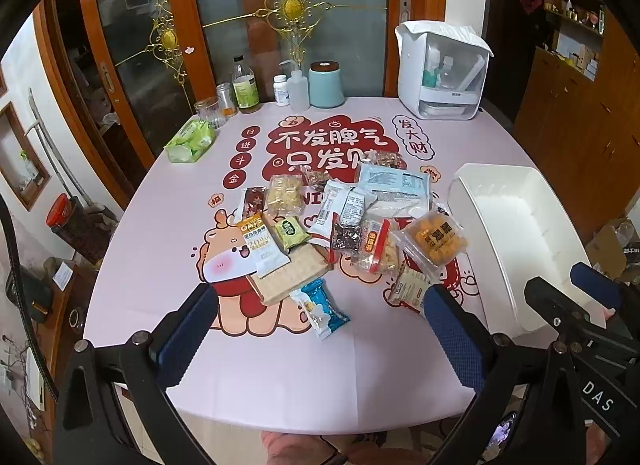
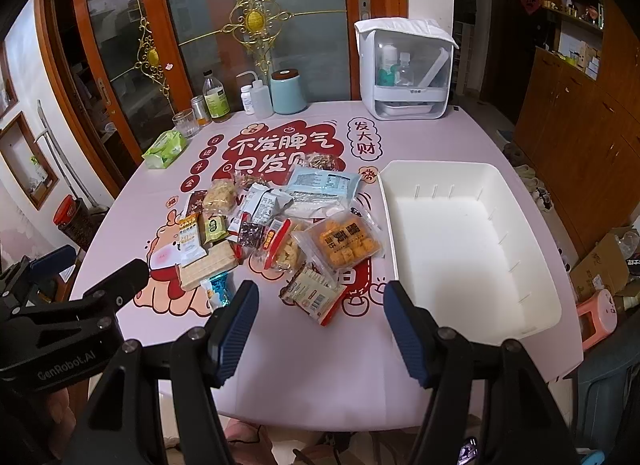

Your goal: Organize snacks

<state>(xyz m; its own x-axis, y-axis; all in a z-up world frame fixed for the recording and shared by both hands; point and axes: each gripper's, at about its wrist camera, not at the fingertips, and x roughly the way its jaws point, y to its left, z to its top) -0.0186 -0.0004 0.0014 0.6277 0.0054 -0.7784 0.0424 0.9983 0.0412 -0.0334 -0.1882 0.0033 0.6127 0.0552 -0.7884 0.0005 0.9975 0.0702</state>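
Observation:
Several snack packets lie in a loose pile on the pink printed tablecloth, among them an orange-biscuit bag, a wafer pack, a blue packet and a red-edged packet. An empty white bin stands to the right of the pile. My left gripper is open above the near table, empty. My right gripper is open and empty, near the bin's front left corner.
At the table's back stand a glass, bottles, a blue canister and a white dispenser box. A green tissue pack lies back left. Wooden cabinets stand to the right.

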